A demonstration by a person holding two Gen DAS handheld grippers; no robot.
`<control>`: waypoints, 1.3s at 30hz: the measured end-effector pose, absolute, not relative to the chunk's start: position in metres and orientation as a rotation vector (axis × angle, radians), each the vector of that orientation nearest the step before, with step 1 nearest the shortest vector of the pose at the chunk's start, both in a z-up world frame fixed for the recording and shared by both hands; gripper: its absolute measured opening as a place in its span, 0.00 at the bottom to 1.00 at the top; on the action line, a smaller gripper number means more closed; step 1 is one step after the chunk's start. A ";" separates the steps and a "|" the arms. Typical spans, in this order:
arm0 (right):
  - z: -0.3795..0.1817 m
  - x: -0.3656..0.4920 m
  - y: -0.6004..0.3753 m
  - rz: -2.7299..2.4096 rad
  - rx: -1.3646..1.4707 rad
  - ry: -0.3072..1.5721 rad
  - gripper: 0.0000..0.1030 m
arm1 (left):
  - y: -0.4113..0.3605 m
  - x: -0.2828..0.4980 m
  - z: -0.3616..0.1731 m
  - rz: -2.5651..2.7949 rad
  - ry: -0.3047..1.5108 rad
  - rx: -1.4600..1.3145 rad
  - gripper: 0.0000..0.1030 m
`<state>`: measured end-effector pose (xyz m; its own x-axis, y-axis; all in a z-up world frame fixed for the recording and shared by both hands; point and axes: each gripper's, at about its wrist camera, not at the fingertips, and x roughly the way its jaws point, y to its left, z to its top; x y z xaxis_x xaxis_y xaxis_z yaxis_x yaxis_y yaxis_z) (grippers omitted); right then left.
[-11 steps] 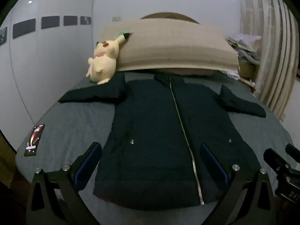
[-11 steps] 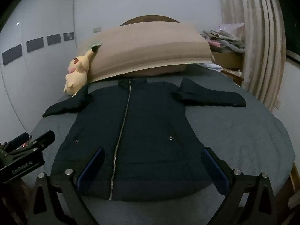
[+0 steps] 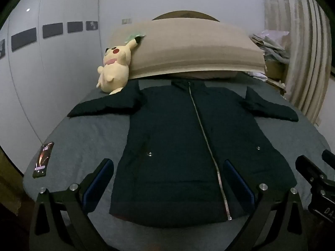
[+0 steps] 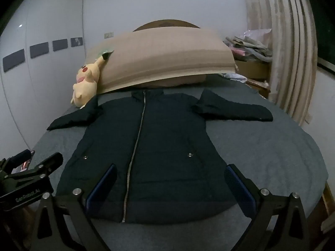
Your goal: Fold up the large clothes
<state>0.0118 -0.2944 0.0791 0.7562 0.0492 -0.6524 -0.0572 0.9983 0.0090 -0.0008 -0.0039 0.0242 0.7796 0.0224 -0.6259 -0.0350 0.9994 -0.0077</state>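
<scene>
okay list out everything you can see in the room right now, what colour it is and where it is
jacket: one, dark navy, zipped, spread flat on the bed with sleeves out
bed: one, grey-blue cover, fills the middle
plush toy: one, yellow, at the head of the bed by the jacket's sleeve
cardboard sheet: one, tan, propped across the head of the bed
phone: one, dark with lit screen, on the bed's near edge
curtain: one, beige, far side wall
clutter pile: one, mixed pale, beside the curtain
left gripper: one, black with blue pads, open above the hem
right gripper: one, black with blue pads, open above the hem
</scene>
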 end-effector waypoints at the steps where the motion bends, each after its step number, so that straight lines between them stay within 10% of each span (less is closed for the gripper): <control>1: 0.078 0.008 -0.291 0.056 -0.026 0.700 1.00 | -0.005 -0.004 0.020 0.034 0.669 -0.016 1.00; 39: 0.072 0.005 -0.288 0.052 -0.036 0.716 1.00 | 0.003 -0.005 0.004 0.035 0.682 -0.033 1.00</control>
